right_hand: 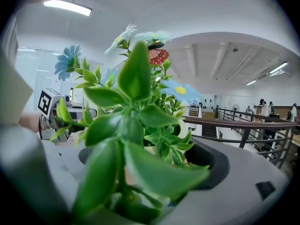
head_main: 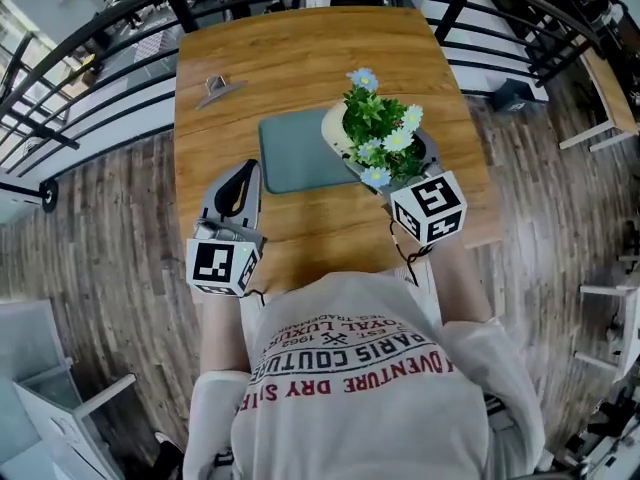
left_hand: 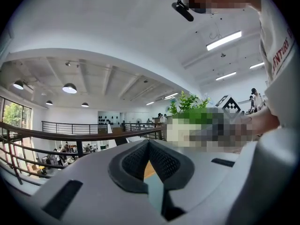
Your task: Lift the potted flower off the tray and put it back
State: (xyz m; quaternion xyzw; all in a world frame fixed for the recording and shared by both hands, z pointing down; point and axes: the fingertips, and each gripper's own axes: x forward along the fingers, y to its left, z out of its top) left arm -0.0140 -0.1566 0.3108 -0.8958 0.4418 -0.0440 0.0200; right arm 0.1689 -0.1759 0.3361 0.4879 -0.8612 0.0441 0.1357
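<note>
Potted flower (head_main: 375, 118): clamped by right gripper (head_main: 400, 168) jaws at right edge of tray (head_main: 295, 158). Left gripper (head_main: 240, 183) jaws closed, empty. Tipping risked if set astride that edge.

Head view overhead, gripper views low, sharing flower (head_main: 380, 128)

Grey, marker-cubed left tool (head_main: 243, 174) and right tool (head_main: 408, 164); white lettered T-shirt (head_main: 362, 388).

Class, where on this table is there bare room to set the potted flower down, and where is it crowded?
Free: the tray, left of the potted flower; the far strip of table beyond the tray, right of the metal clip; the near strip between the left hand-held gripper and right hand-held gripper. Crowded: the tray's right edge, around the flower.
</note>
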